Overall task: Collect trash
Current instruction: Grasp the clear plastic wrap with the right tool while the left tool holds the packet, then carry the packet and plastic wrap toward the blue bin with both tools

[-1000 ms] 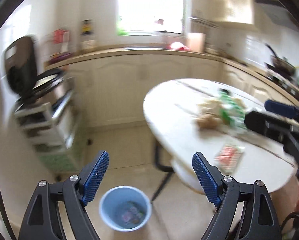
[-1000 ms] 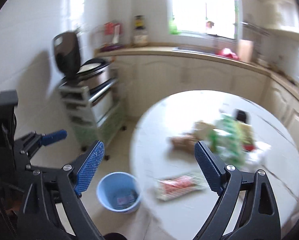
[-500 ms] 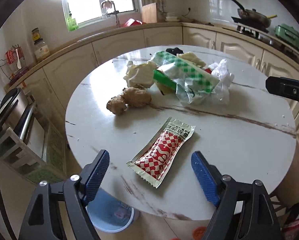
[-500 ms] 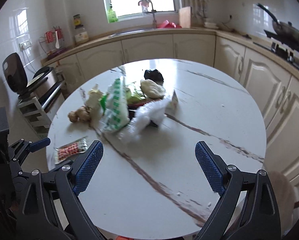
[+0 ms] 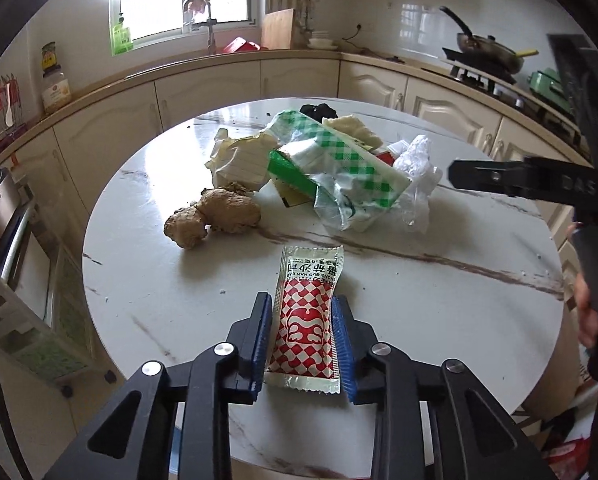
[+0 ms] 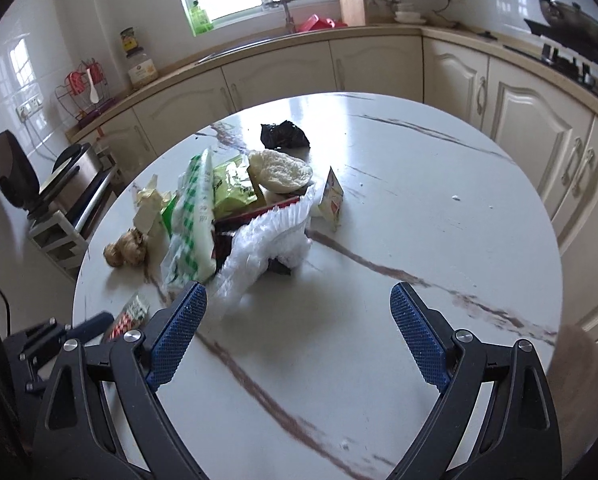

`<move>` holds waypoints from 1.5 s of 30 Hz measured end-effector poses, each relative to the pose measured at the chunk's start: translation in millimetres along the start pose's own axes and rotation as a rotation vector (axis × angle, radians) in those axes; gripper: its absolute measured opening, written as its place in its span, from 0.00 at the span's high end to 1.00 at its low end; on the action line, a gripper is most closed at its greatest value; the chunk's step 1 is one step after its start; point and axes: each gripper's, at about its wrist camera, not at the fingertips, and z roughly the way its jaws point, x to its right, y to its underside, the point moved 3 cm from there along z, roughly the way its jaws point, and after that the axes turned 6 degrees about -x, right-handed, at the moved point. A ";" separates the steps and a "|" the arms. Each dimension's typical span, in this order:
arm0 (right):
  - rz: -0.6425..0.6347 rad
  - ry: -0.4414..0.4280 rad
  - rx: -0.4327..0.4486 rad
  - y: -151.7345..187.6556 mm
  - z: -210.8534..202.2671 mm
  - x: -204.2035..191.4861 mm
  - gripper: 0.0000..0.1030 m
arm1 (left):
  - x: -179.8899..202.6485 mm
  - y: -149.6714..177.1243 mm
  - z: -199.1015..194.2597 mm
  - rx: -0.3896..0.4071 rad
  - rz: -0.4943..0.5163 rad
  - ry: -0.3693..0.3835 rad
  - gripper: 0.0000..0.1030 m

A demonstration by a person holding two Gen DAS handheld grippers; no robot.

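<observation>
Red-and-white checkered sauce sachet looks light, squishy and slick, so left gripper pinching its sides seems right, while right gripper hangs wide open, empty.

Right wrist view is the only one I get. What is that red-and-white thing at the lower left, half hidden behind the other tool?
Observer: A red-checked sauce packet. The left gripper has its two blue fingers closed on the packet's long sides.
Operator: Is it torn open?
Observer: It doesn't look so. In the left wrist view both crimped ends appear sealed.
Operator: Which way does it point?
Observer: Lengthwise, away from the gripper. Its white printed end faces the trash pile, with bare table between them.
</observation>
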 end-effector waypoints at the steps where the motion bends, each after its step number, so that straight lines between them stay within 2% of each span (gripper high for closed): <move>1: 0.016 -0.009 -0.011 -3.5 4.9 0.5 0.11 | 0.4 -0.5 1.0 0.006 -0.007 -0.002 0.78; 4: 0.043 -0.028 -0.017 -12.5 15.9 2.0 0.16 | -0.5 -0.6 0.3 0.024 -0.042 0.016 0.81; 6: 0.049 -0.045 -0.028 -17.1 22.7 1.4 0.29 | -1.2 -0.3 -0.4 0.026 -0.058 0.038 0.82; 8: 0.047 -0.050 -0.041 -19.6 30.4 -1.2 0.34 | -1.5 -0.3 0.1 0.026 -0.067 0.045 0.82; 10: 0.040 -0.058 -0.049 -21.8 36.9 -3.0 0.45 | -1.7 -0.2 -0.2 0.026 -0.073 0.048 0.82; 12: 0.037 -0.078 -0.069 -22.3 42.8 -4.1 0.65 | -1.7 0.2 -1.0 0.026 -0.081 0.052 0.82; 14: 0.028 -0.100 -0.065 -21.4 42.4 -5.5 0.77 | -1.8 0.4 -1.2 0.026 -0.087 0.056 0.82; 23: 0.010 -0.038 0.068 -14.4 -7.7 7.7 0.80 | 3.6 -2.3 -16.0 0.054 -0.095 0.073 0.82; 29: -0.013 -0.082 0.150 -11.6 -56.2 -0.1 0.79 | -1.5 0.8 -44.7 0.109 -0.116 0.078 0.82; 33: -0.089 -0.149 0.158 -7.3 -73.5 -34.6 0.79 | -18.4 11.8 -69.2 0.143 -0.141 0.059 0.82; 36: -0.165 -0.201 0.149 -1.6 -78.7 -74.5 0.79 | -35.9 27.3 -87.2 0.157 -0.166 0.037 0.81; 45: -0.412 -0.350 0.050 32.7 -46.0 -221.0 0.79 | -126.1 107.8 -130.2 0.135 -0.295 -0.093 0.81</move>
